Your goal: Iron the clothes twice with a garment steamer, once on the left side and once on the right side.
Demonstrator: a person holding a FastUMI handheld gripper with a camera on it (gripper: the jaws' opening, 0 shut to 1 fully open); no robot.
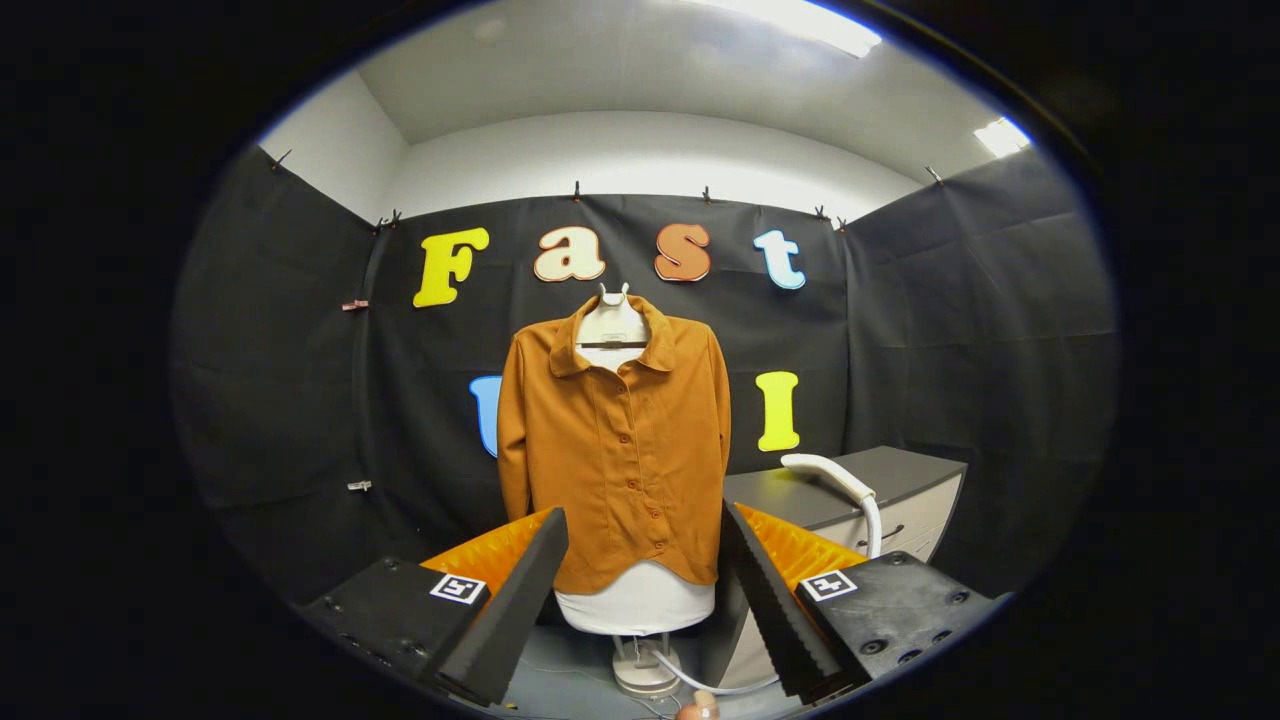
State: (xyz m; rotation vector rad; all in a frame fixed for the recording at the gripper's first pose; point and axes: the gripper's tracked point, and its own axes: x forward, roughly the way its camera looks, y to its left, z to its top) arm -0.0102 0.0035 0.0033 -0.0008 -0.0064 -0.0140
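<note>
A rust-orange buttoned shirt (618, 440) hangs on a white dress form (636, 603) straight ahead, well beyond my fingers. The form stands on a round base (645, 672). A white garment steamer head (828, 474) lies on the dark cabinet top (890, 474) to the right of the shirt, its hose (873, 530) running down the cabinet front. My gripper (640, 555) is open, with nothing between its fingers; the shirt's hem shows through the gap between them. The steamer sits beyond and just to the right of the right finger.
The cabinet has pale drawer fronts (925, 525) with a dark handle. A white cord (700, 685) trails across the floor from the form's base. Black cloth walls close in the booth at the back and both sides.
</note>
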